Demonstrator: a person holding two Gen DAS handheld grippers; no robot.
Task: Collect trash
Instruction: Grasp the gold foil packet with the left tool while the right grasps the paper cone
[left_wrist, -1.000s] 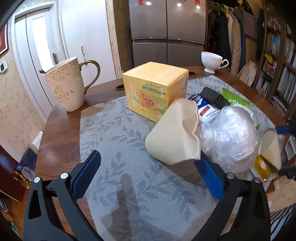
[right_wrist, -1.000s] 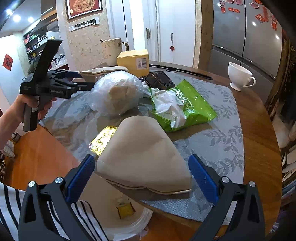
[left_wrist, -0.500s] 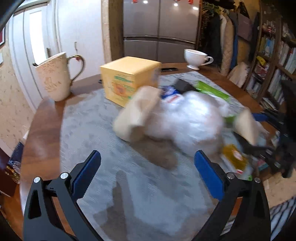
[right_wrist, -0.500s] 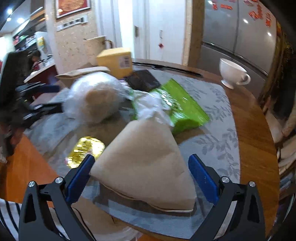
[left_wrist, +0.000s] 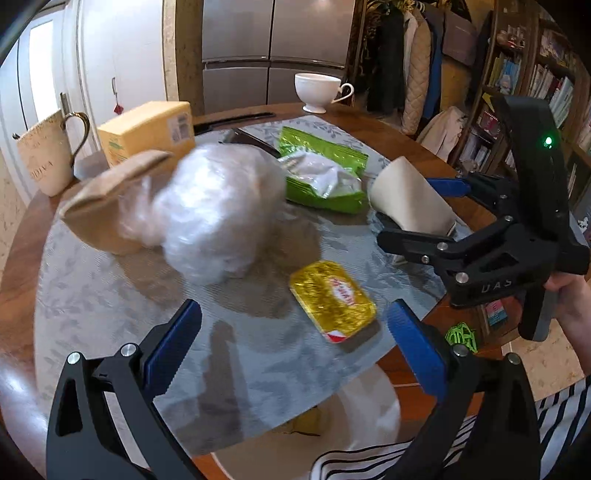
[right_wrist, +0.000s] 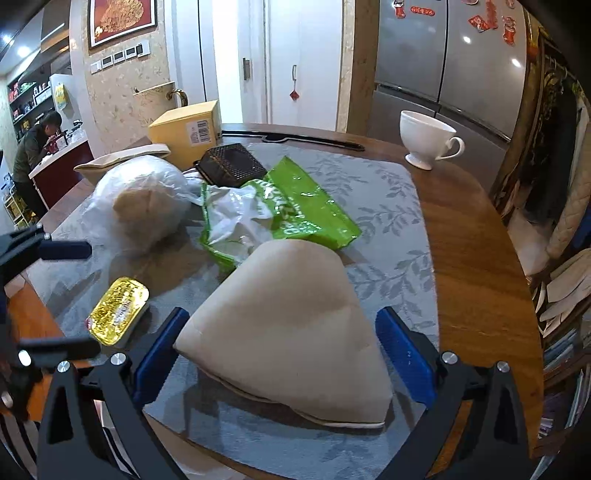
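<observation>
our right gripper (right_wrist: 280, 354) stands wide around the beige paper cone (right_wrist: 291, 325) at the table's near edge (right_wrist: 480, 258); our left gripper (left_wrist: 291, 343), also wide, hovers by the gold foil packet (left_wrist: 332, 299). closing carelessly could shove either over the edge.

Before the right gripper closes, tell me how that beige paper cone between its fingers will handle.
The beige paper cone looks like thin folded paper, so it will probably crumple rather than resist when the right gripper squeezes. It seems empty and light, likely lifting easily. Lying flat on the grey placemat, it should not roll.
</observation>
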